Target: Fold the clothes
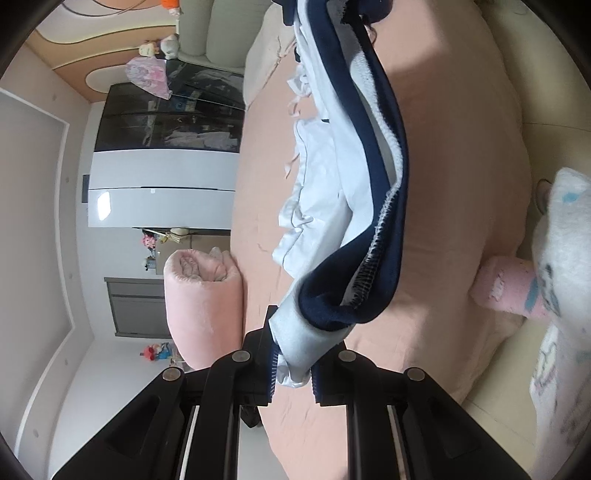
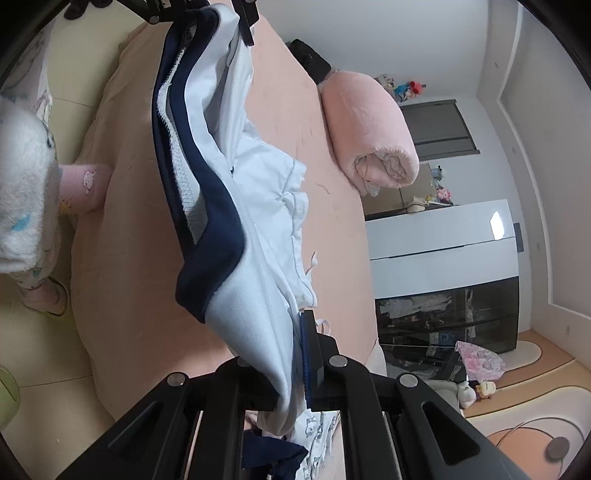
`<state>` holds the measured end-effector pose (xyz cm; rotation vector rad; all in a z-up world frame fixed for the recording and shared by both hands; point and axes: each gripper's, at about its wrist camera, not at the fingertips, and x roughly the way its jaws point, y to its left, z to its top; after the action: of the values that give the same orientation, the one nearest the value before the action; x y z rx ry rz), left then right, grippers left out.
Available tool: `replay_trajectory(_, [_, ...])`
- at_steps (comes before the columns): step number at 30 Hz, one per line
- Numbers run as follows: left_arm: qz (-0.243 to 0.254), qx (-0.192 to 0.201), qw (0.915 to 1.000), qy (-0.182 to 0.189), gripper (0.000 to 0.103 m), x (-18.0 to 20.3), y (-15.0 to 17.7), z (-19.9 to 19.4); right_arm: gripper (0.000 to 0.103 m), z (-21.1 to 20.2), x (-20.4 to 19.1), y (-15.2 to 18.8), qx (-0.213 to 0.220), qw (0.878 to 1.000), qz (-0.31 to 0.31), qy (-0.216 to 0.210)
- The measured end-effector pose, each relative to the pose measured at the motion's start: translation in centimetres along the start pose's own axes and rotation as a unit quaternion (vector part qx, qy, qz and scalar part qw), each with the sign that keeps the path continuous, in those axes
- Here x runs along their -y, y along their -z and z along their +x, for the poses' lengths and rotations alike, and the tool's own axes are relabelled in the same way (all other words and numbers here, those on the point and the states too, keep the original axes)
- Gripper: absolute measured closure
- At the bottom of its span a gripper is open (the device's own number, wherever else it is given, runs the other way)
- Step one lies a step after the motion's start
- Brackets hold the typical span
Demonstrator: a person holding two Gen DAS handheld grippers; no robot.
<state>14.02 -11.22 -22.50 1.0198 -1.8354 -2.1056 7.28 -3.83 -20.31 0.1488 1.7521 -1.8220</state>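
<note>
A white garment with navy trim (image 1: 369,184) hangs stretched between my two grippers above the pink bed sheet (image 1: 461,147). In the left wrist view, my left gripper (image 1: 291,354) is shut on one white end of it, and the navy edge folds over just beyond the fingers. My right gripper (image 2: 291,350) is shut on the other end of the garment (image 2: 229,240). The left gripper (image 2: 221,11) shows at the top of the right wrist view, at the far end of the cloth. The garment's white lower part sags onto the sheet (image 2: 147,295).
A rolled pink blanket (image 1: 201,306) (image 2: 369,125) lies at the bed's edge. A person's fuzzy white and pink sleeve (image 1: 565,240) (image 2: 26,184) is beside the bed. A printed cloth (image 2: 317,432) lies under my right gripper. A white and dark-glass wardrobe (image 2: 443,258) stands past the bed.
</note>
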Motion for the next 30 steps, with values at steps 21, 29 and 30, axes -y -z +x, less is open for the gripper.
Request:
replay_trajectory(21, [-0.002, -0.006, 0.9997, -0.025, 0.089, -3.3, -0.3, -2.5, 0.097, -3.7, 3.2, 0.1, -0.003, 1.0, 0.025, -0.018])
replay_trajectory(29, [-0.011, -0.012, 0.9996, -0.025, 0.088, -4.6, -0.7, -0.6, 0.097, -3.0, 4.5, -0.3, -0.004, 0.999, 0.04, -0.023])
replay_trajectory(30, [-0.013, -0.013, 0.9995, -0.024, 0.088, -4.7, -0.7, -0.2, 0.097, -2.7, 4.6, -0.3, -0.005, 0.999, 0.041, -0.022])
